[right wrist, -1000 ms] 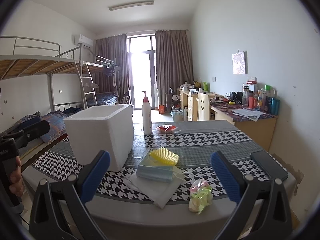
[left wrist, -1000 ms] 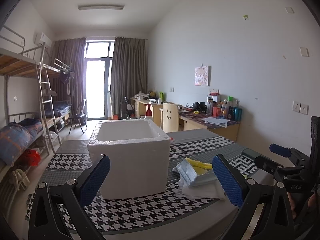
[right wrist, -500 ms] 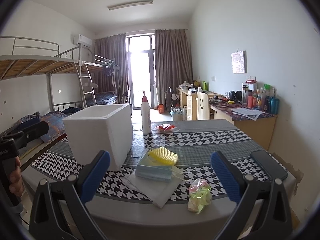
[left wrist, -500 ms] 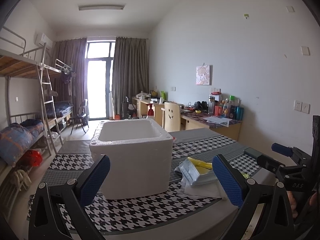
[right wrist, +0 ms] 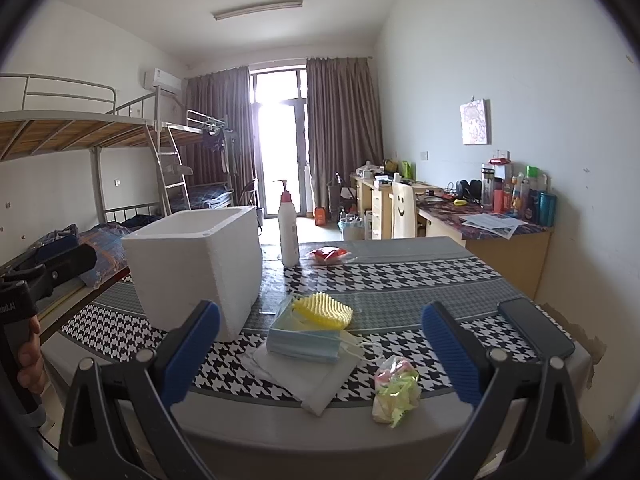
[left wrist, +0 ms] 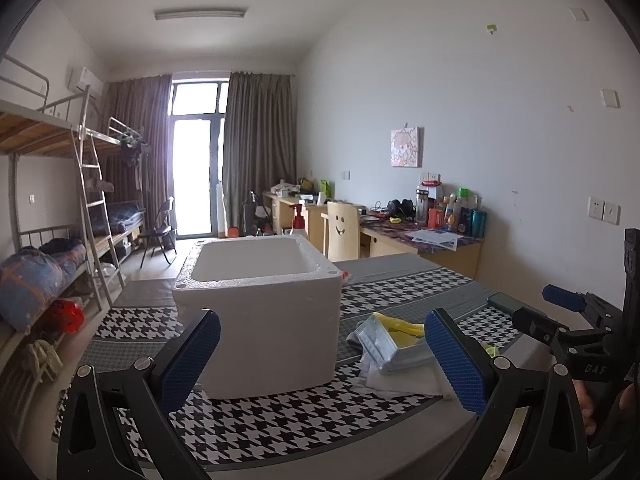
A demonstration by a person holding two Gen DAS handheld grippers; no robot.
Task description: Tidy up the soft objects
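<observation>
A white foam box stands open-topped on the houndstooth table. Right of it lies a stack of blue face masks on a white cloth, with a yellow bristly sponge on top. A small clear bag of pastel bits rests near the front edge. My left gripper hovers open before the box. My right gripper is open too, short of the masks, nothing held.
A pump bottle and a red packet sit at the table's far side, a dark phone at its right edge. Bunk beds line the left wall, cluttered desks the right. A hand holds the other gripper.
Both views have shifted only slightly; the box sits a bit further right and nearer in the left view. Nothing on the table has moved and both grippers stay open.
</observation>
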